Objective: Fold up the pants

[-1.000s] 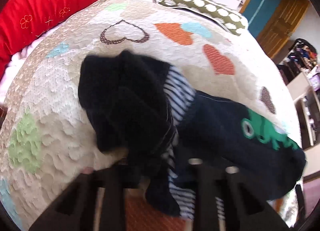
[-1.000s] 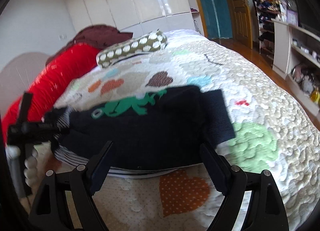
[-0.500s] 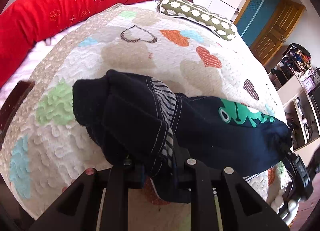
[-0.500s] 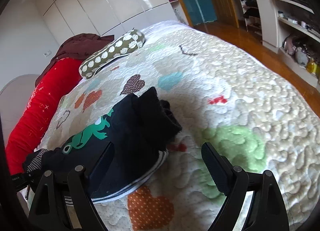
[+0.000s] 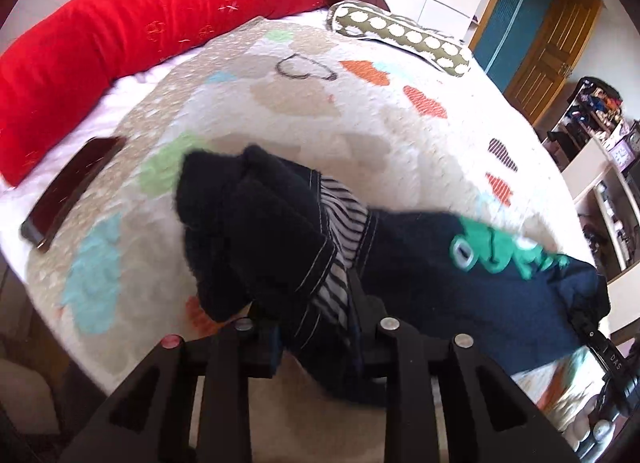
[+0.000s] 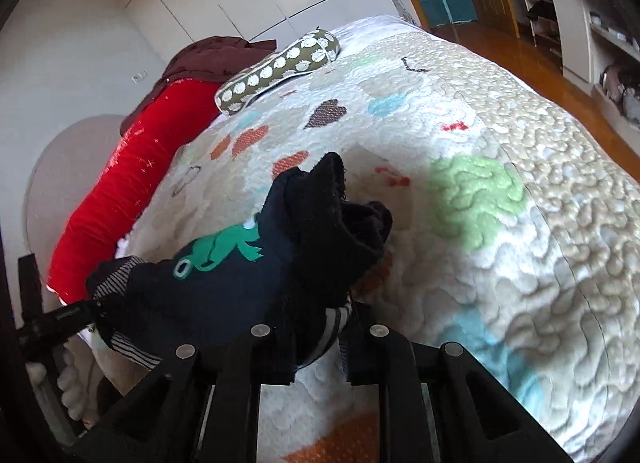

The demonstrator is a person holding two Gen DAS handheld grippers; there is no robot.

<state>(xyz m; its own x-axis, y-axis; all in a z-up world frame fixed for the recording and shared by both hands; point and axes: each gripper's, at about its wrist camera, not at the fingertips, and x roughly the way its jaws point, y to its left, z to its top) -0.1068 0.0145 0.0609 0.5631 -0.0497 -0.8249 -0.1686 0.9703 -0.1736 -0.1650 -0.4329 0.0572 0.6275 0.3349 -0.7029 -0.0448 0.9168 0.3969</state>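
Small dark navy pants (image 5: 432, 275) with a green frog print and a striped lining hang stretched between my two grippers above the quilted bed. My left gripper (image 5: 316, 339) is shut on the waistband end, with dark cloth bunched over its fingers. My right gripper (image 6: 316, 347) is shut on the other end of the pants (image 6: 248, 287), where the cuffs bunch up. The right gripper shows at the far right of the left wrist view (image 5: 604, 351), and the left gripper shows at the left edge of the right wrist view (image 6: 60, 319).
The heart-pattern quilt (image 5: 328, 119) covers the bed. A red bolster (image 5: 120, 35), a green dotted pillow (image 5: 400, 39) and a maroon cloth (image 6: 216, 55) lie at the head. A dark flat object (image 5: 68, 199) lies at the bed's left edge. Shelves (image 6: 580, 23) and a door stand beyond.
My right gripper has closed on the cuff end of the pants. Both grippers have lifted the pants and pulled them out between them. The left stays shut on the waistband.
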